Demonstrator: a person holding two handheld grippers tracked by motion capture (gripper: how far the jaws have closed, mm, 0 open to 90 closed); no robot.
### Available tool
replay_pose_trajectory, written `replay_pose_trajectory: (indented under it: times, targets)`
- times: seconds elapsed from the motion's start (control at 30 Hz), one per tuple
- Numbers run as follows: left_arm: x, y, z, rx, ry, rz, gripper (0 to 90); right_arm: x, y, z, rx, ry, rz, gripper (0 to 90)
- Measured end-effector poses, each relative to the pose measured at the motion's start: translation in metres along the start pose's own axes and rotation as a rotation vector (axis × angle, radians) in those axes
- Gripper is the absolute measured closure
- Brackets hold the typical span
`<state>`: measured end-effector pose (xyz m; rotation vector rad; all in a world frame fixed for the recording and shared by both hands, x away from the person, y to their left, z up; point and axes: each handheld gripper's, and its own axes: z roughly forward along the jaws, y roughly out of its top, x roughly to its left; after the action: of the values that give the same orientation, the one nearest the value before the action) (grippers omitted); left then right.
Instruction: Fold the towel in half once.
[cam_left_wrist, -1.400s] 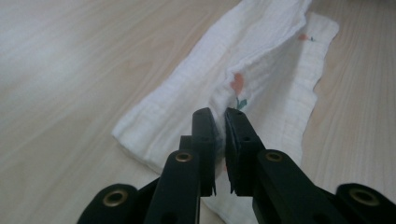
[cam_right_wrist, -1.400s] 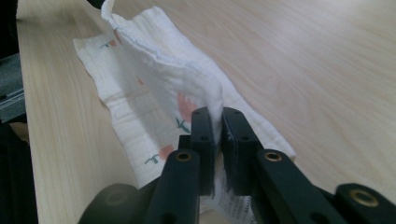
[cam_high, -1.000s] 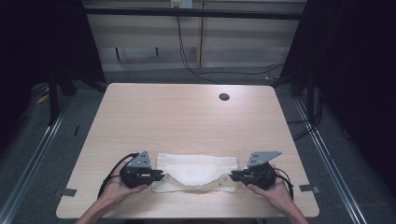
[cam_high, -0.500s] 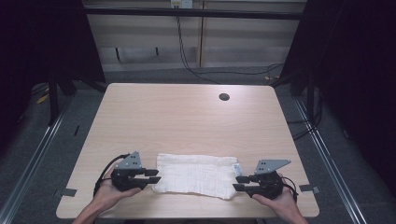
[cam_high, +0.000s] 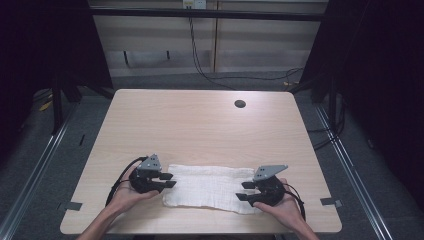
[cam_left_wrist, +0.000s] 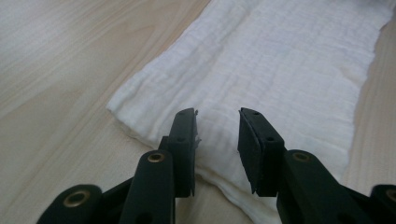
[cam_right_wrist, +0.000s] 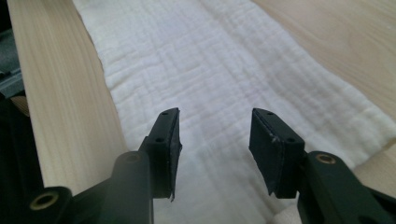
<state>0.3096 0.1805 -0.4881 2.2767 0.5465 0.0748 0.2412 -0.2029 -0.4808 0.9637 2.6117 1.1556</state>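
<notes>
Pale wood grain covers the table (cam_high: 200, 125), which stands on a grey floor with dark curtains to either side. Nearest the person's edge, two forearms come in from below, each hand holding a black gripper. A white folded cloth (cam_high: 210, 187) lies flat between them, a long strip running across the near part of the table, close to its front edge. The left gripper (cam_high: 167, 180) sits at the cloth's left end, its jaws spread apart with nothing pinched; in the left gripper view the two pads hang over the cloth's short edge (cam_left_wrist: 280, 70), and bare cloth shows in the gap. The right gripper (cam_high: 243, 191) sits at the cloth's right end, its jaws likewise parted and wider still, with the cloth (cam_right_wrist: 210, 70) lying loose below them. Both pairs of jaws have just been opening. Farther off, a small dark round hole (cam_high: 240, 104) marks the tabletop near its far edge. Beyond that, cables (cam_high: 200, 55) hang down a light panelled wall.
</notes>
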Motion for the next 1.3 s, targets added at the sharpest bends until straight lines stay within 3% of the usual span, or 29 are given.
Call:
replay_pose_trajectory:
  times: [0.1, 0.23, 0.33, 0.4, 0.47, 0.67, 0.87, 0.97, 1.0, 1.07, 1.13, 1.17, 1.23, 1.3]
  targets:
    - [-0.001, -0.002, 0.005, 0.023, 0.013, 0.008, 66.2, -0.001, -0.001, 0.005, 0.012, 0.006, 0.003, 51.9]
    - [-0.003, -0.002, 0.008, 0.025, 0.019, 0.018, 64.8, -0.004, -0.003, 0.008, 0.040, -0.030, -0.016, 50.4]
    - [-0.007, -0.002, 0.007, 0.042, 0.037, 0.050, 69.7, -0.004, -0.006, 0.013, 0.055, -0.049, -0.032, 51.6]
    - [-0.009, -0.003, 0.007, 0.033, 0.030, 0.043, 76.4, -0.003, -0.005, 0.012, 0.066, -0.087, -0.027, 59.4]
    - [-0.010, -0.004, 0.008, 0.031, 0.006, 0.007, 78.8, -0.003, -0.005, 0.013, 0.065, -0.090, -0.022, 62.2]
    - [-0.016, -0.001, 0.011, 0.031, 0.004, 0.009, 84.3, -0.011, -0.008, 0.005, 0.087, -0.082, -0.011, 81.3]
    - [-0.023, 0.001, 0.016, 0.027, -0.054, 0.003, 85.9, -0.016, -0.014, -0.004, 0.106, -0.065, 0.031, 85.2]
    - [-0.026, 0.002, 0.016, 0.031, -0.069, -0.002, 85.8, -0.016, -0.019, -0.008, 0.100, -0.052, 0.018, 82.1]
    - [-0.026, 0.004, 0.014, 0.056, -0.081, -0.006, 84.2, -0.016, -0.020, -0.008, 0.084, -0.043, 0.025, 75.5]
    - [-0.027, 0.004, 0.010, 0.030, -0.057, -0.004, 72.0, -0.016, -0.021, -0.011, 0.073, -0.037, 0.036, 67.8]
    - [-0.026, 0.005, 0.004, 0.001, -0.065, -0.007, 68.8, -0.014, -0.018, -0.015, 0.040, -0.041, 0.040, 59.6]
    - [-0.025, 0.005, 0.002, -0.013, -0.061, -0.009, 65.9, -0.014, -0.016, -0.019, 0.005, -0.028, 0.048, 59.2]
    - [-0.021, 0.007, -0.003, -0.029, -0.041, -0.028, 59.0, -0.008, -0.012, -0.024, -0.033, -0.044, 0.039, 57.9]
    - [-0.015, 0.008, -0.007, -0.048, 0.002, -0.050, 51.8, -0.003, -0.009, -0.025, -0.056, -0.037, 0.030, 56.3]
